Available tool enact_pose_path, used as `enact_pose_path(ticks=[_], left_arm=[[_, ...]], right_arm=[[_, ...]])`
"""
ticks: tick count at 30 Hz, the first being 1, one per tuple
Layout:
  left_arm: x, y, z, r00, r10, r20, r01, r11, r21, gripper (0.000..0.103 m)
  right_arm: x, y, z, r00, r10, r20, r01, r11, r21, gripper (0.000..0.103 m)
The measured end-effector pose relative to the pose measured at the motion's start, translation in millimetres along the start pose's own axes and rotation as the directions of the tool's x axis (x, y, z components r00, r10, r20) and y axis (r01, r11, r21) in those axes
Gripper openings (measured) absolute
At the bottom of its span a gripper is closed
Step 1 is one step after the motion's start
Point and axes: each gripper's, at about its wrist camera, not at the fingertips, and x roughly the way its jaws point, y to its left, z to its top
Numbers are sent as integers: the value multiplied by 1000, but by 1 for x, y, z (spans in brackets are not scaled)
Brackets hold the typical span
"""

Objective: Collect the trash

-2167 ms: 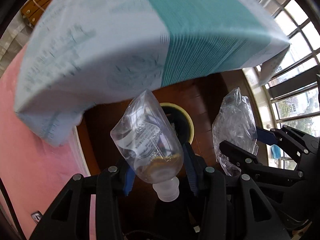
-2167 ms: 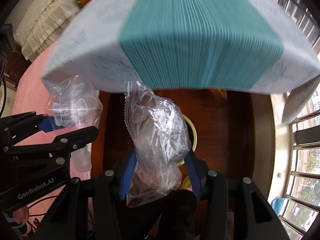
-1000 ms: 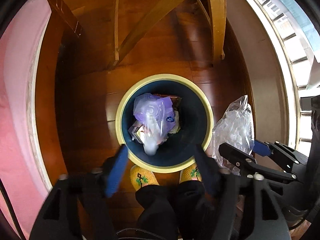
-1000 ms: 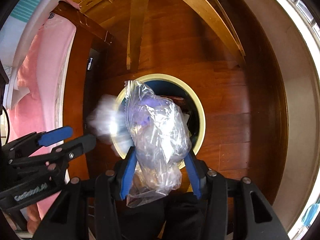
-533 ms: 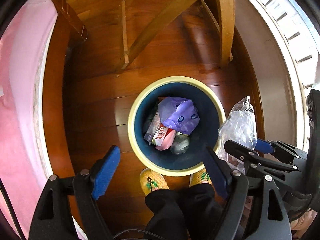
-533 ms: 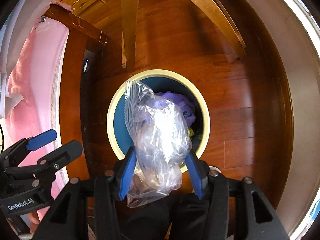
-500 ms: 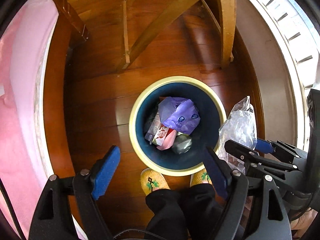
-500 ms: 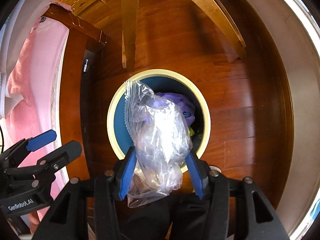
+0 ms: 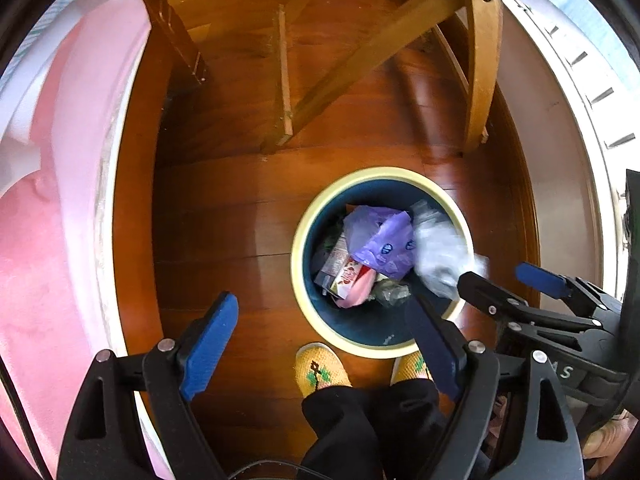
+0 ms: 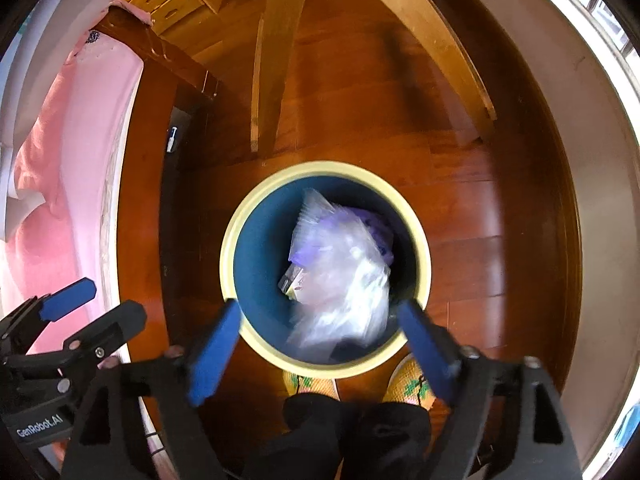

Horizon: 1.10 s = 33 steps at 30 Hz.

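Observation:
A round bin (image 9: 298,256) with a cream rim (image 10: 228,256) and dark blue inside stands on the wooden floor below both grippers. It holds a purple bag (image 9: 380,240), a red and white carton (image 9: 348,276) and a clear bottle (image 9: 390,290). A clear plastic bag (image 10: 344,272) is falling into it, blurred, free of my right gripper (image 10: 320,344), whose jaws are opening wide with nothing between them. My left gripper (image 9: 320,340) hangs to the left of the bin, its jaws still opening and empty. The falling bag (image 9: 440,256) shows beside the right gripper (image 9: 512,280).
The person's feet in yellow slippers (image 9: 320,368) stand at the bin's near side. Light wooden furniture legs (image 9: 360,64) cross the floor beyond it. Pink bedding (image 9: 48,240) on a dark wooden frame runs along the left. A pale wall ledge (image 10: 592,160) curves along the right.
My right gripper's jaws have sprung apart and the clear bag has dropped from them into the bin. The left gripper has shifted left of the bin and spread slightly wider.

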Motion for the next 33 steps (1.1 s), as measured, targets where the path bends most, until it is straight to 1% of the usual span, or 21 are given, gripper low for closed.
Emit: enact_pose_path(ticks=[6,10,17,23,27,33], left_arm=[[-4,6,1,1000,0,8,0,1000,-28,85],[-11,5,2,1000,12,6,-11,999,-31,85],[-38,-7,3,999,29,26,-29,999,-17,85],[-72,-13,5,999,28,45,-27,999,-20,85],[-97,-17,10,998,26,54,-25,1000,-17,85],[-140,-21,19,998,12,60,-11,1000,-16,85]], right_arm=[[-3,-1,0,1000,-3,5,3,1000,-2,88],[-8,1,-1,1000,-27,6,27,1000,-8,88],[-30,4,-1,999,-44,25,44,999,3,88],[-65,10,4,997,-53,52,53,999,7,88],[-101,17,8,994,-65,86,66,998,-14,88],[-150,25,16,989,-82,125,83,997,-5,88]])
